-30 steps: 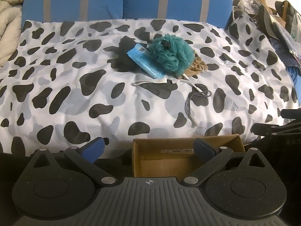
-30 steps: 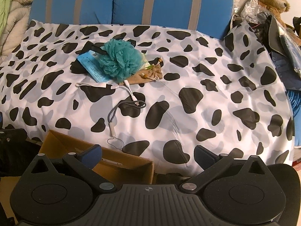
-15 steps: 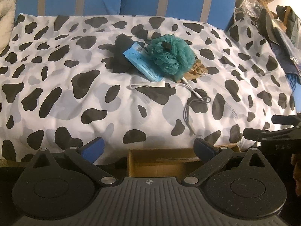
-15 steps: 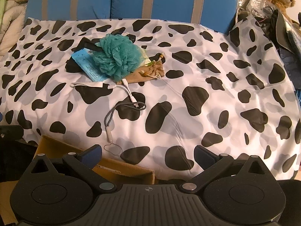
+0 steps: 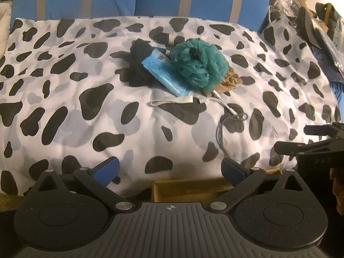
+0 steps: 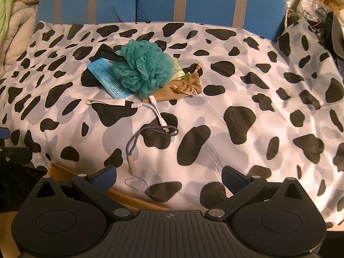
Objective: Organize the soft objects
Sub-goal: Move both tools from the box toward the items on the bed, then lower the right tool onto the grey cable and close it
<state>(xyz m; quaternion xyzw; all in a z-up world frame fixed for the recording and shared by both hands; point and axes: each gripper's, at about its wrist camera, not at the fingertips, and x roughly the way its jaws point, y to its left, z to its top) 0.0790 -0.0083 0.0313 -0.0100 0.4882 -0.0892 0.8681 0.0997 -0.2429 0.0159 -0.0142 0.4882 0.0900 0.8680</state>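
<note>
bed cover: smooth cloth w/ soft sheen, cow-spot print
loofah: teal mesh netting, ruffled, rough
pouch: tan coarse burlap-like cloth, wood beads
packet: blue glossy plastic wrap
cables: smooth white & grey plastic
box: matt brown cardboard
cushions: blue matt fabric

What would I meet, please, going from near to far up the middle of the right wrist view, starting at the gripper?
right gripper → thin looped string → grey cord → white adapter cable → teal bath pouf → blue striped cushions
</note>
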